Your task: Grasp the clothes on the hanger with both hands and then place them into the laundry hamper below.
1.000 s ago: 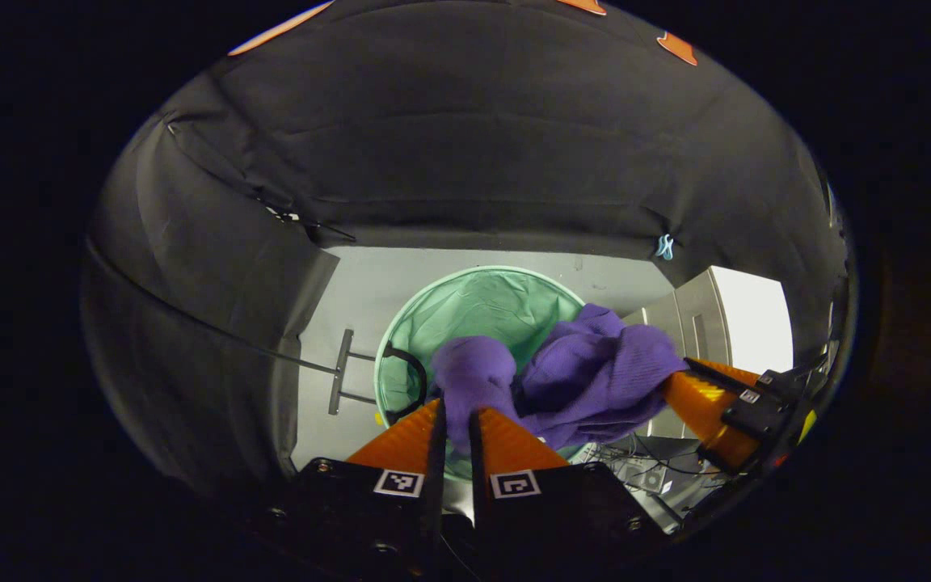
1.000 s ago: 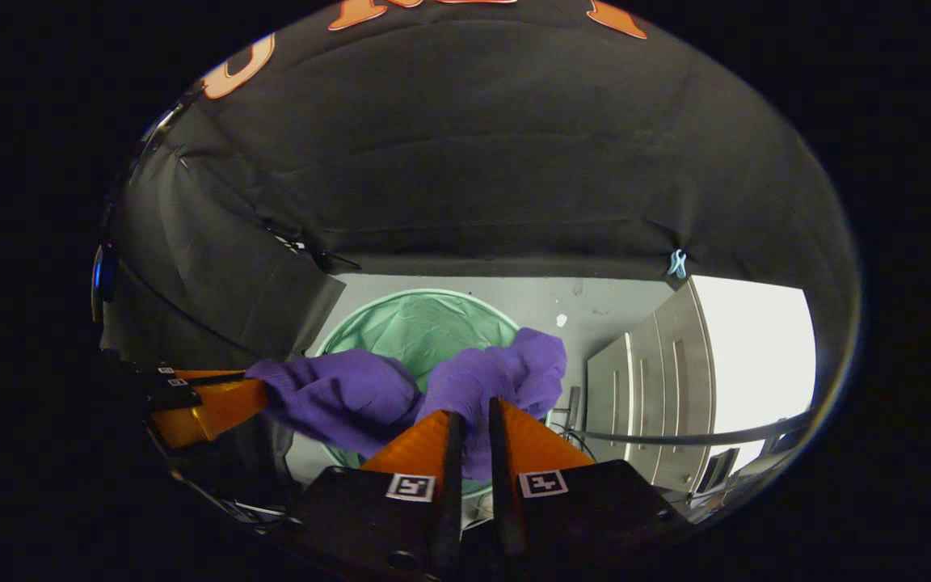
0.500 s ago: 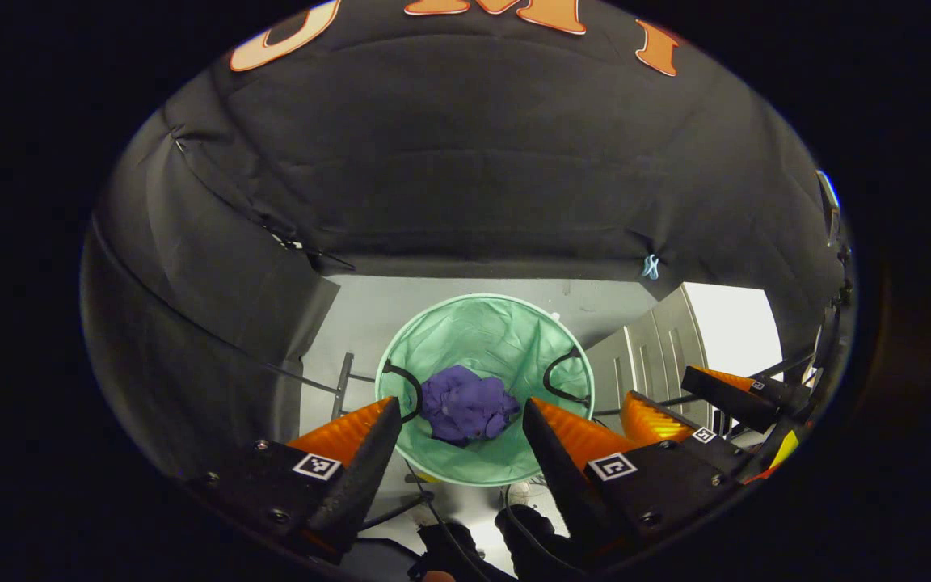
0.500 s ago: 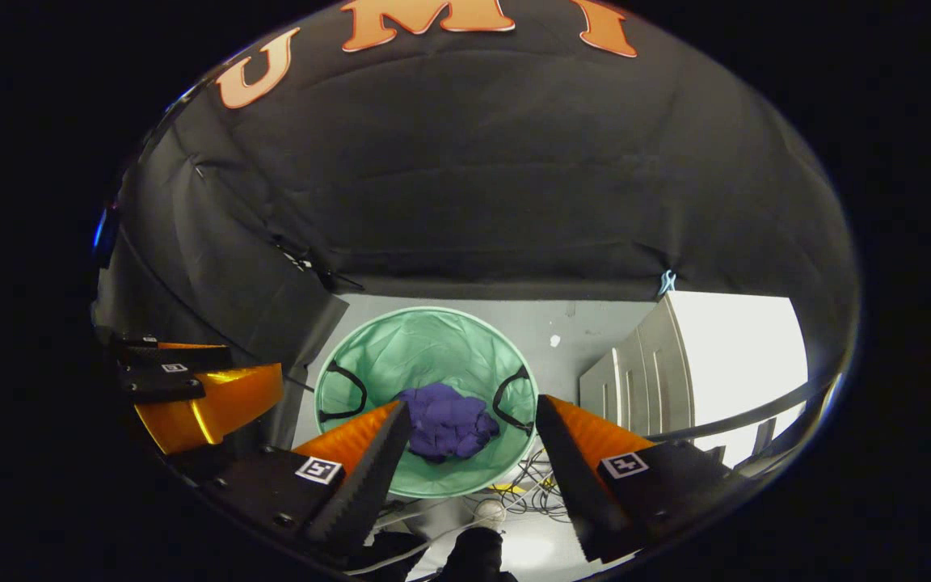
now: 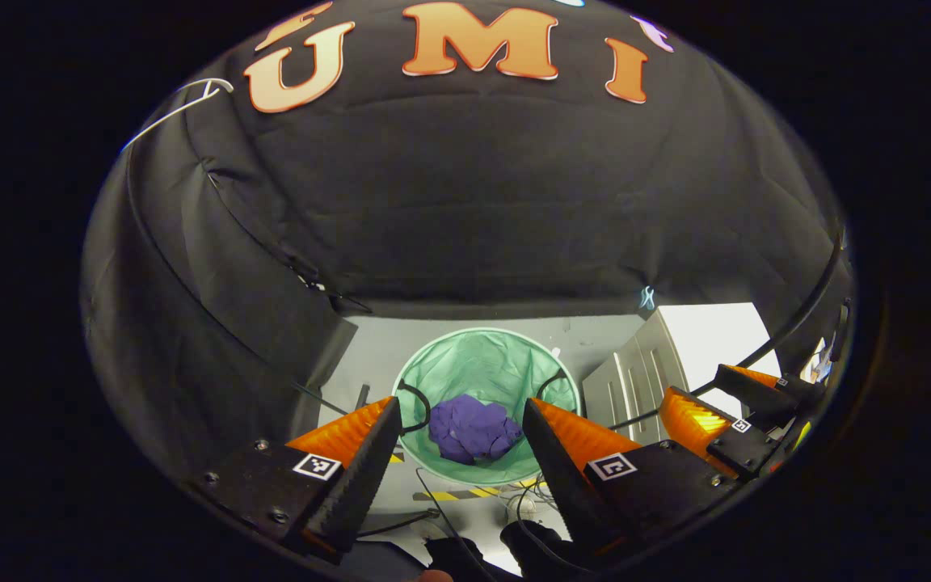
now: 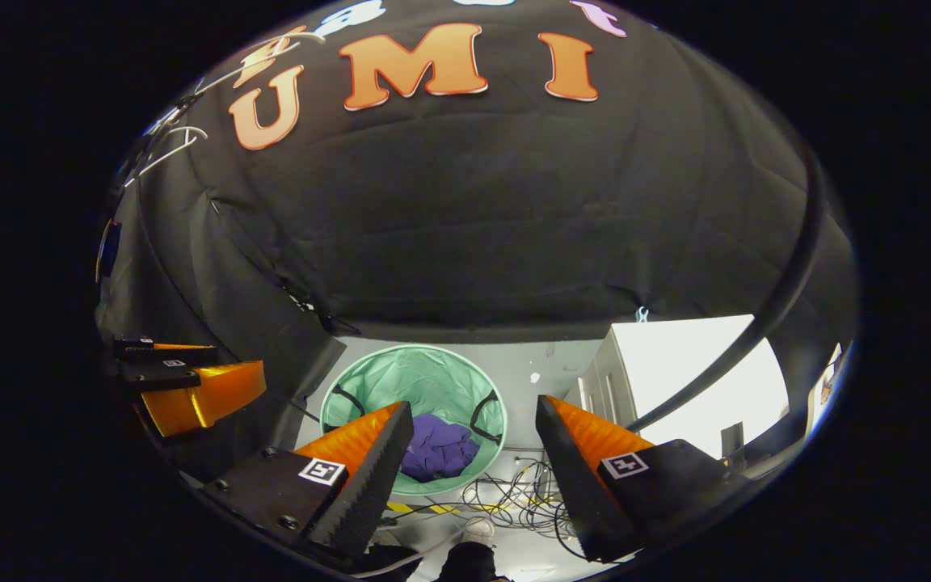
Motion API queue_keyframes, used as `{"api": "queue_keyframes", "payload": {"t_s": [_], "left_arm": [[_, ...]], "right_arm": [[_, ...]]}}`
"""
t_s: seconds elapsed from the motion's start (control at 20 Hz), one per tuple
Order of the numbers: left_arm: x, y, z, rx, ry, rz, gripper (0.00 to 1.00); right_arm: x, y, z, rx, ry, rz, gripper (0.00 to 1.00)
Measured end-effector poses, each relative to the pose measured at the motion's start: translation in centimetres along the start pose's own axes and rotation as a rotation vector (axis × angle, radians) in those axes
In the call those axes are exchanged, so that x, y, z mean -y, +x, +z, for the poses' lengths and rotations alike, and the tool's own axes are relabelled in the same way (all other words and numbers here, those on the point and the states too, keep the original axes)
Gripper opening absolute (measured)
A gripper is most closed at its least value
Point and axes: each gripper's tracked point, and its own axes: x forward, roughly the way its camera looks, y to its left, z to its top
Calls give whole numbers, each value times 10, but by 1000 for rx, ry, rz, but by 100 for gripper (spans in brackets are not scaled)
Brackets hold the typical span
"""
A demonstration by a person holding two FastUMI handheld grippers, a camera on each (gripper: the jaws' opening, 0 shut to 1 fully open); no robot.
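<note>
The purple clothes [image 5: 472, 428] now lie bunched in the green hamper [image 5: 449, 372]. Both the left gripper [image 5: 459, 414] and right gripper [image 6: 473, 419] have let go, are wide open, and have lifted away. Job looks done.

From my left gripper [image 5: 460, 420] I look down on the laundry hamper [image 5: 433, 380], which stands on the floor [image 5: 377, 356] against the far booth wall, with the clothes [image 5: 472, 428] lying in it. A cabinet [image 5: 635, 380] stands to its right, cables [image 6: 514, 493] lie on its near side, and my right gripper [image 6: 473, 424] hangs above it too, to the right of my left one.
</note>
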Motion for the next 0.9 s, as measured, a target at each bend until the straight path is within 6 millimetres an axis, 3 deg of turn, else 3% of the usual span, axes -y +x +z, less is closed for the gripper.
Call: {"api": "queue_keyframes", "payload": {"t_s": [0.35, 0.7, 0.9], "left_arm": [[38, -80, 50, 218, -20, -17, 96], [40, -159, 112, 442, 7, -60, 95], [16, -204, 133, 530, -25, -76, 95]], "right_arm": [[43, -79, 51, 185, -8, -35, 99], [48, -155, 86, 343, 38, -54, 99], [36, -184, 107, 422, 33, -47, 99]]}}
